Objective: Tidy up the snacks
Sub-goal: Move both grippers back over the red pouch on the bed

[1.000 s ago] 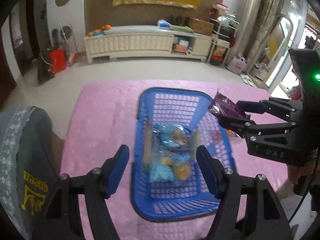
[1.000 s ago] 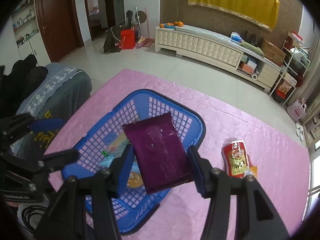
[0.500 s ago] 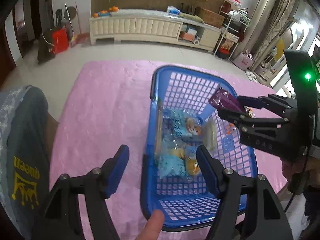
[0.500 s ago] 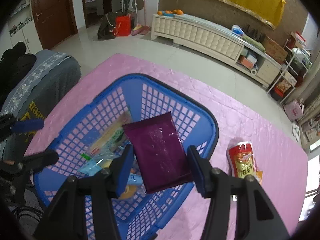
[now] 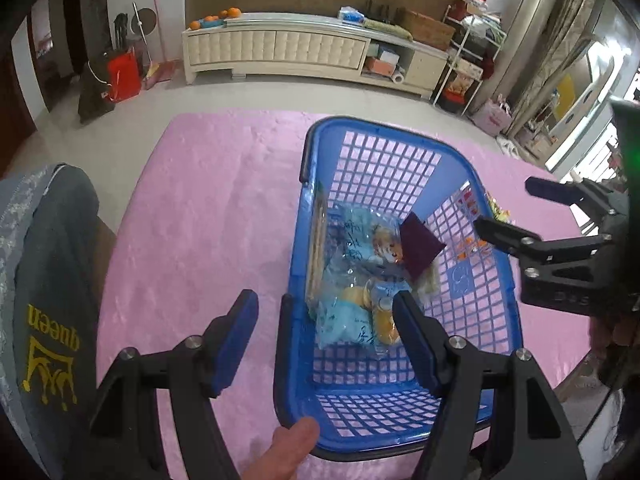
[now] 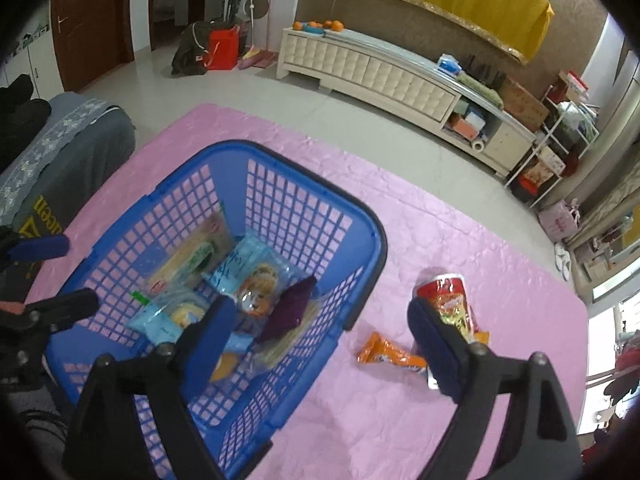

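A blue plastic basket (image 5: 496, 280) (image 6: 376, 240) stands on the pink cloth and holds several snack packets, most of them light blue (image 5: 344, 320). A dark purple packet (image 5: 420, 248) (image 6: 290, 308) lies loose in it, tilted on the other packets. My right gripper (image 6: 320, 332) (image 5: 506, 204) hovers over the basket's right side; its jaws are opening and nothing is between them. My left gripper (image 5: 326, 340) (image 6: 52, 276) is open and straddles the basket's near left wall without pressing on it. A person's finger (image 5: 288, 452) touches the basket's near rim.
On the pink cloth (image 6: 460, 240) to the right of the basket lie a red packet (image 6: 448, 296) and an orange packet (image 6: 388, 354). A grey cloth with yellow lettering (image 5: 44, 280) covers something at the table's left. Beyond is bare floor and a long white cabinet (image 5: 280, 52).
The right gripper has let go of the purple packet, which has dropped into the basket. The left gripper has come down around the basket's left wall, and a finger now rests at the near rim.
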The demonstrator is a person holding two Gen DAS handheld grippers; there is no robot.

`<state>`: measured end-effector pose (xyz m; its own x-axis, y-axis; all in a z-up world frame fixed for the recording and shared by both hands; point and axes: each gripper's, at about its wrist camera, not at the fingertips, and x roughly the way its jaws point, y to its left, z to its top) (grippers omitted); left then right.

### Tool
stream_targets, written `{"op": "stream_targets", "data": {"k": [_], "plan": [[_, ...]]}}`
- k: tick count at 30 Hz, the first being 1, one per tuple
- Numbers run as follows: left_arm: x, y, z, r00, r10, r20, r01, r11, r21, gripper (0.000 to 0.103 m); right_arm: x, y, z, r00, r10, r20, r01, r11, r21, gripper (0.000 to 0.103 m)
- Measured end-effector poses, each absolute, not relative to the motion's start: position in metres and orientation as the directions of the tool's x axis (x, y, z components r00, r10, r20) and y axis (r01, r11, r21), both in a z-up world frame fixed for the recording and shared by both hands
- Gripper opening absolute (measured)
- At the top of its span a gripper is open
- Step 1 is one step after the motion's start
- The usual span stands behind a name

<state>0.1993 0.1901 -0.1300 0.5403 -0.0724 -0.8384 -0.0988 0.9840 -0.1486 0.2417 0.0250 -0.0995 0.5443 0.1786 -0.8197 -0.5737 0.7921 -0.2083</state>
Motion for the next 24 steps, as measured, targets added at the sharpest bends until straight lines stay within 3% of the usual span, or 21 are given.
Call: {"op": "stream_targets", "data": {"k": [6,10,16,24], "plan": [[0.199,0.185,-0.131,0.514,-0.103,-0.852,-0.099,0.979,-0.178,0.068,0.238,0.013,-0.099,0.530,0.186,-0.827,-0.571,0.800,-0.185,0.090],[0.197,0.182,-0.126,0.514,-0.051,-0.856,-0.122,0.984,-0.132,0.068,0.235,0.002,-0.096,0.517,0.194,-0.834,-0.566,0.808,-0.162,0.090],[0.190,0.172,-0.100,0.554,-0.119,-0.824,-0.133,0.965,-0.228,0.068,0.229,-0.025,-0.081,0.500,0.226,-0.836,-0.553,0.826,-0.107,0.090],[0.185,0.117,-0.060,0.591,-0.065,-0.804,-0.073,0.988,-0.134,0.068,0.213,-0.071,-0.046,0.534,0.245,-0.809,-0.523,0.848,-0.088,0.090]]}}
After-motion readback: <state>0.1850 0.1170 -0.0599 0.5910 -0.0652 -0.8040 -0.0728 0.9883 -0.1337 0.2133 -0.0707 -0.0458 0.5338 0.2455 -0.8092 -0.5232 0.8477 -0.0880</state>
